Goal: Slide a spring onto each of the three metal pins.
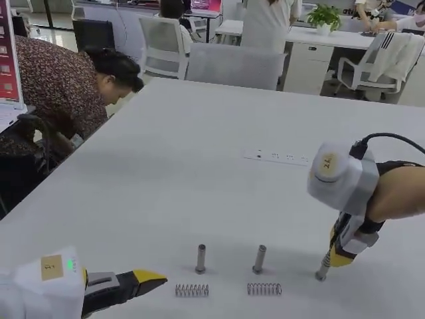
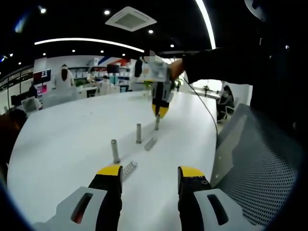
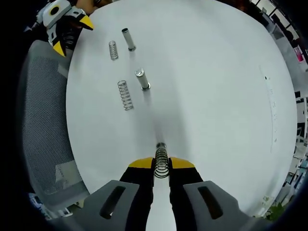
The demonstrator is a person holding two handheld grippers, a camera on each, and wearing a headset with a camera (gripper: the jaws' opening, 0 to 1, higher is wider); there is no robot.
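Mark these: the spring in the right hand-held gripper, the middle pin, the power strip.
held spring [image 3: 161,163]: right gripper view, middle coils, between the jaws.
middle pin [image 1: 259,258]: head view, mid-shaft.
power strip [image 1: 275,157]: head view, centre of its top face.

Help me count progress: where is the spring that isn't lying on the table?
The spring is clamped in the right hand-held gripper, over the rightmost pin in the head view, right of the two bare pins.

Open-plan office. My wide white worktable [image 1: 199,146]; beyond it grey mesh swivel chairs [image 1: 236,65], white desks [image 1: 312,63], a green potted plant [image 1: 325,14]. Above it, square ceiling air vent [image 2: 130,19], recessed spotlights [image 2: 107,12].
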